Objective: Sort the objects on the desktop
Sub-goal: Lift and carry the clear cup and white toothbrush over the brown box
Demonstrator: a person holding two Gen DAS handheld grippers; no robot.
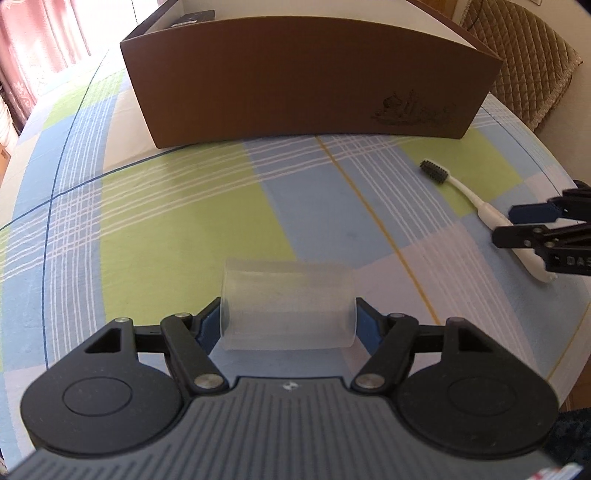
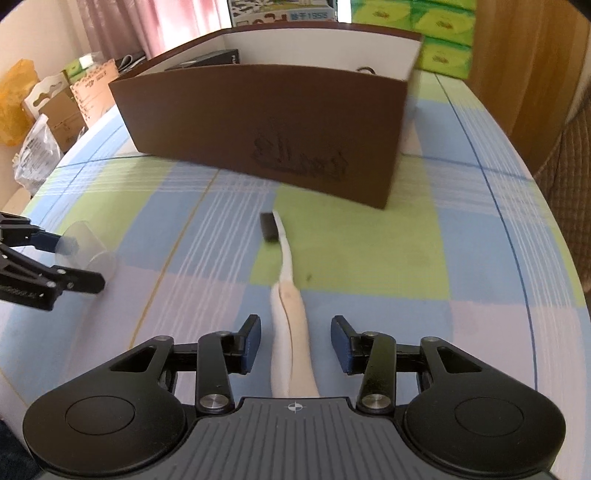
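The toothbrush point(image 2: 286, 314) handle's end is hidden under the right tool's body; the box point(image 2: 258, 122) interior is mostly hidden.

A box point(image 1: 306, 85) is set at the back of the table point(image 1: 177, 206). Before it, a cup point(image 1: 288, 306) is placed to the left and a toothbrush point(image 1: 476, 206) to the right, well apart.

One clear cup point(image 1: 287, 308), one toothbrush point(image 2: 286, 295), one brown box point(image 1: 306, 92), two claws.

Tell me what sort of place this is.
Probably a home dining or living room: a checked tablecloth covers the table, a quilted chair stands behind it, and pink curtains hang at the window.
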